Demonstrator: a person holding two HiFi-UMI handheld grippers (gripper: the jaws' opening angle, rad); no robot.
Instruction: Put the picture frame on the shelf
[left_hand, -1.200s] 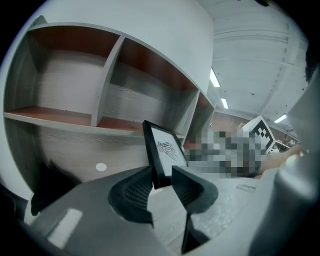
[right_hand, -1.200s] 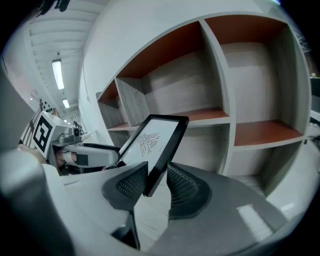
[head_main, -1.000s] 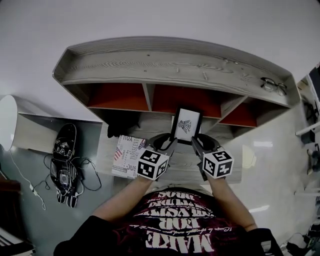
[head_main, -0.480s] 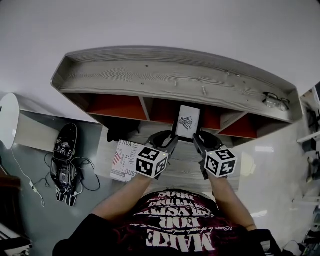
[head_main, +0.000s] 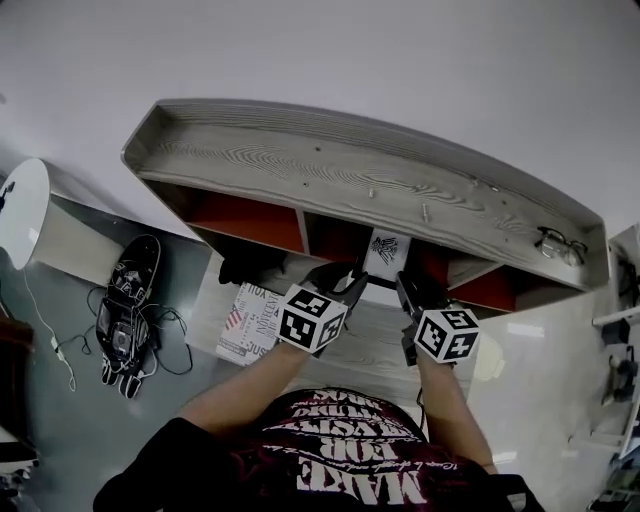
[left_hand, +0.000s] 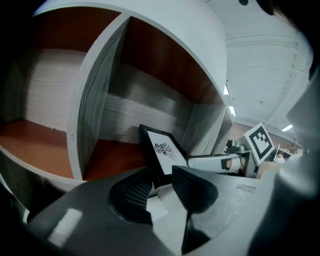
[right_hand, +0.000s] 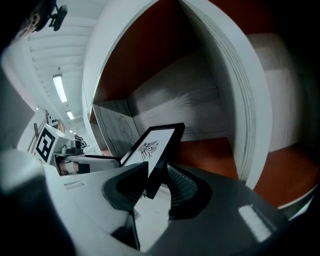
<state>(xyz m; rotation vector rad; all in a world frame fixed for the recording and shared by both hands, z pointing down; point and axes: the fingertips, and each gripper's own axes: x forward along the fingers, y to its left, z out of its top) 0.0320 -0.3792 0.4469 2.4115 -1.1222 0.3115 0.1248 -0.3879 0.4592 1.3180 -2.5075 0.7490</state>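
Note:
A black picture frame (head_main: 384, 250) with a white print stands upright between my two grippers, at the mouth of the shelf's (head_main: 330, 170) middle compartment. The shelf top hides its upper part in the head view. My left gripper (head_main: 345, 284) is shut on the frame's left edge, and my right gripper (head_main: 407, 290) is shut on its right edge. The left gripper view has the frame (left_hand: 162, 149) held in the left gripper (left_hand: 161, 184), with the red-brown compartment behind it. From the other side, the right gripper view shows the frame (right_hand: 152, 146) clamped in the right gripper (right_hand: 155, 182).
A grey divider (left_hand: 92, 100) separates the middle compartment from the left one. A pair of glasses (head_main: 555, 243) lies on the shelf top at the right. A printed booklet (head_main: 252, 318) lies on the lower board at my left. A black device with cables (head_main: 128, 315) sits on the floor.
Both grippers have carried the frame forward and upward, from in front of the shelf into the mouth of the middle compartment. The shelf top now covers the frame's upper part.

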